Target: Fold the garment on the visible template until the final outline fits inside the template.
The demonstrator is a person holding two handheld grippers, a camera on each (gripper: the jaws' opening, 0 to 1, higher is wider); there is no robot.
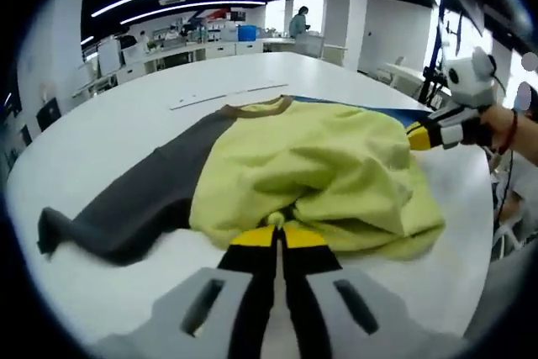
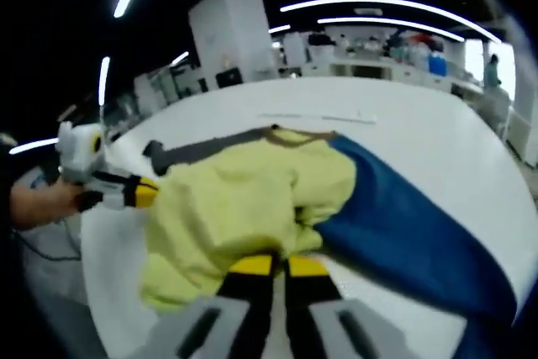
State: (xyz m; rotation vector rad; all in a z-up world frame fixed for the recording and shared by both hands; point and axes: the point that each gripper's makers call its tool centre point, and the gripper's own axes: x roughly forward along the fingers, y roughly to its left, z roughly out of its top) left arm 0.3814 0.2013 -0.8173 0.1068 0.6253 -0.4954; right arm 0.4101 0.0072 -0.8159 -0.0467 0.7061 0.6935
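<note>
A yellow-green garment (image 1: 319, 166) with a brown collar (image 1: 261, 108) and a dark grey sleeve (image 1: 134, 203) lies bunched on the white table (image 1: 109, 132). A blue template sheet (image 1: 378, 108) peeks out behind it. My left gripper (image 1: 276, 233) is shut on a fold at the garment's near edge. From the right, my right gripper (image 1: 416, 136) reaches in and touches the garment's far side. In the right gripper view my right gripper (image 2: 279, 265) is shut on the yellow garment (image 2: 244, 199), with the blue template sheet (image 2: 403, 224) to its right and my left gripper (image 2: 145, 193) at the left.
A thin pale strip (image 1: 227, 95) lies on the table beyond the collar. The table edge (image 1: 50, 283) curves close on the left. Benches, shelves and a standing person (image 1: 298, 21) are far behind. A hand (image 2: 38, 203) holds the left gripper.
</note>
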